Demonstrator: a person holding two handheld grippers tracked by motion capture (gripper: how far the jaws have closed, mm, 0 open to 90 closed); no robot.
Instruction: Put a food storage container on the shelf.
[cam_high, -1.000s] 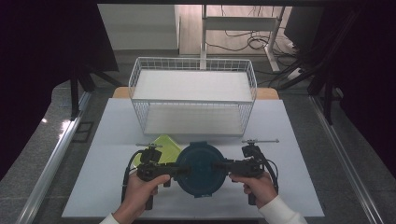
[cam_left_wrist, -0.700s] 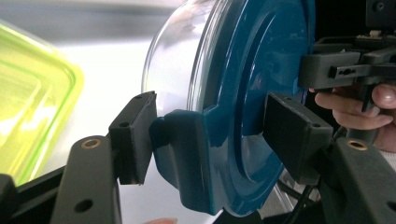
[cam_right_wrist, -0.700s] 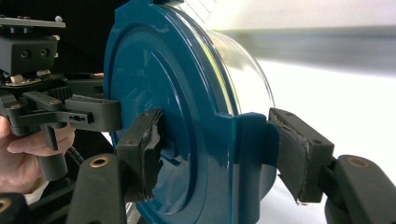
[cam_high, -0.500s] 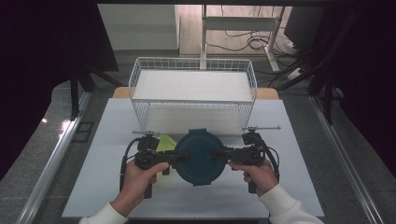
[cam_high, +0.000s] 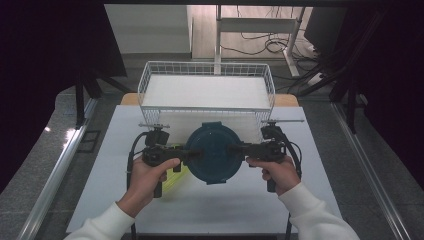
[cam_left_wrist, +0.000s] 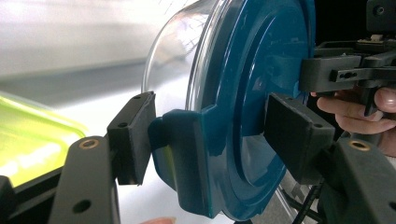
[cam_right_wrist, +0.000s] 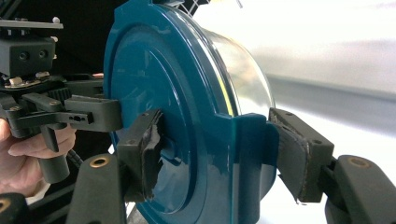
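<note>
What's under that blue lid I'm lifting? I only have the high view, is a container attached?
Observer: Yes. The left gripper view shows a clear bowl fitted under the blue lid.
Operator: Where does the left tool grip it?
Observer: The left tool clamps across the side latch, with one pad on the latch and the other on the lid's top face.
Operator: And the right tool?
Observer: The right tool pinches the opposite latch the same way.
</note>
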